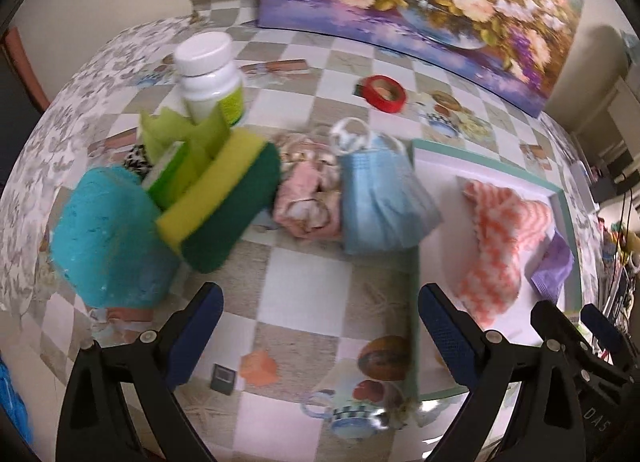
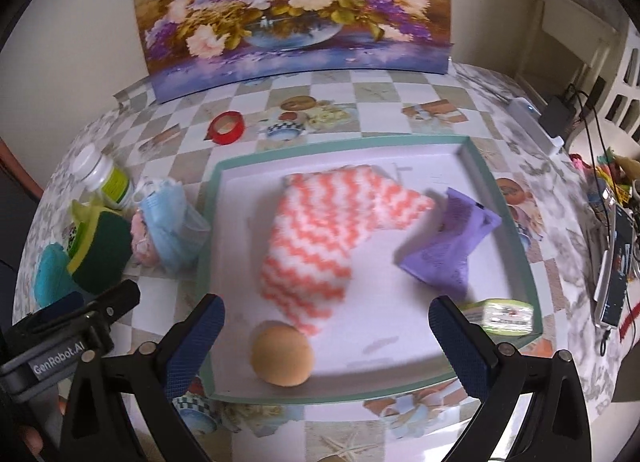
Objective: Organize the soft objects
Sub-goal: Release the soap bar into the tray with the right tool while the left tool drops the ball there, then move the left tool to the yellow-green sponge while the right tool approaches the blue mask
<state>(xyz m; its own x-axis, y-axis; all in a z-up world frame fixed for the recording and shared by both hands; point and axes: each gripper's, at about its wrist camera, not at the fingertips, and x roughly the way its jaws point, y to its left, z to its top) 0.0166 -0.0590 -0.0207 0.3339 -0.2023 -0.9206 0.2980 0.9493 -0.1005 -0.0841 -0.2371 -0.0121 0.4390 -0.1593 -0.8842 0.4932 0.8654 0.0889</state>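
On the checkered tablecloth [image 2: 380, 101]: shallow square tray with teal rim and white floor [image 2: 498, 197], right of a loose pile of soft things.
Tray contents: coral-and-white zigzag knitted cloth [image 2: 316, 246] near the middle; crumpled purple plastic packet [image 2: 448, 246] just right of it; round tan sponge ball [image 2: 282, 354] at the near edge, touching the cloth's corner; small green-and-white packet [image 2: 506, 316] in the near right corner.
Pile outside tray: pale blue pleated face mask [image 1: 380, 201] at the tray's left rim; pink rolled cloth [image 1: 306, 201] beside it; yellow-and-green scouring sponge [image 1: 224, 205] tilted up; turquoise fuzzy cloth [image 1: 104, 238] far left; light green cloth [image 1: 180, 137] behind the sponge.
Other items: white-capped pill bottle with green label [image 1: 210, 73]; red tape roll [image 1: 384, 91]; flower painting [image 2: 296, 9] leaning on the wall.
Left gripper [image 1: 320, 326]: jaws wide, nothing between them, low over bare tablecloth in front of the pile.
Right gripper [image 2: 326, 340]: jaws wide, empty, poised over the tray's near edge, straddling the sponge ball without touching it.
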